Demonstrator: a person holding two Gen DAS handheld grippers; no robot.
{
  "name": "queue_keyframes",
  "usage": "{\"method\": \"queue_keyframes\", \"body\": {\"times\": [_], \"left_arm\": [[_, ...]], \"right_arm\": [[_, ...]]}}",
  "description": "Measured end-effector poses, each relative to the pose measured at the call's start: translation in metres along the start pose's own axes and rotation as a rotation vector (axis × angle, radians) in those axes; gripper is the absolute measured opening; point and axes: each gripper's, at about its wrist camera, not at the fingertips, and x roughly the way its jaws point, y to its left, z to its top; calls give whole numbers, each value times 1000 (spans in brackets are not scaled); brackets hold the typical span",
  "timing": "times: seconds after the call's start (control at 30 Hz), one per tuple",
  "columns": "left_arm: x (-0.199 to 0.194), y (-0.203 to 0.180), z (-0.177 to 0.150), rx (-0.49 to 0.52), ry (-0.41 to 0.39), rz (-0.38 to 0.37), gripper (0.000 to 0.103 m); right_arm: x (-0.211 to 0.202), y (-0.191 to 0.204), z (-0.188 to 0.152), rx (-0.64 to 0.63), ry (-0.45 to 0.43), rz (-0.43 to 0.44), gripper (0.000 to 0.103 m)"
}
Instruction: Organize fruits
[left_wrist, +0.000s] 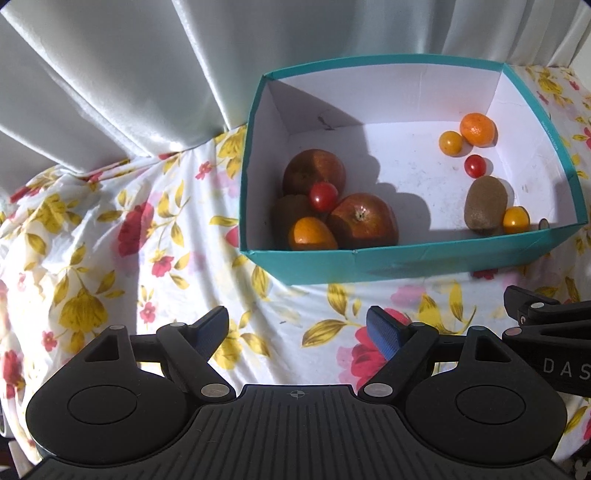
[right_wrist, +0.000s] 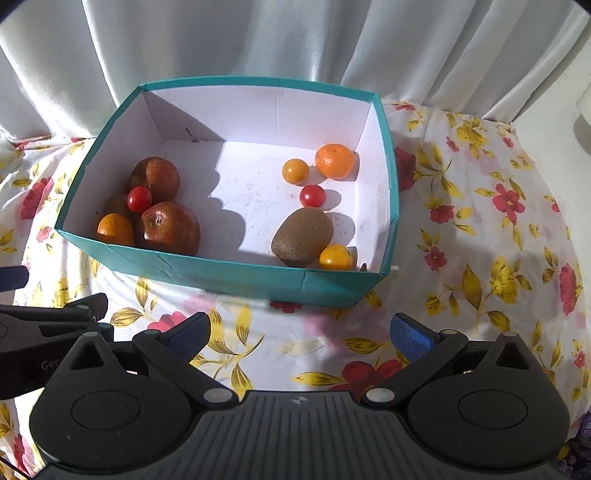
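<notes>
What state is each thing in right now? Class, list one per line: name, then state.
left gripper: open, empty, hovering short of the box
right gripper: open, empty
teal box: lidless, upright on the floral cloth
two apples: in the box, left cluster
kiwi: lying in the box, right side
mandarin: in the box, far right corner

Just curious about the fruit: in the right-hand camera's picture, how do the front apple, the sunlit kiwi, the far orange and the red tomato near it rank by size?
1. Front apple
2. Sunlit kiwi, a little smaller
3. Far orange, though it sits farther back
4. Red tomato, clearly smallest
</notes>
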Motion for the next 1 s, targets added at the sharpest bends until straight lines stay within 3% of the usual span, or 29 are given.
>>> {"method": "queue_keyframes", "body": {"times": [0.33, 1.0], "left_arm": [[10, 3, 5, -9, 48, -46, 86], [18, 12, 7, -34, 62, -66, 86]], "right_arm": [[9, 3, 13, -14, 73, -50, 103], [20, 11, 19, -39, 102, -61, 103]]}}
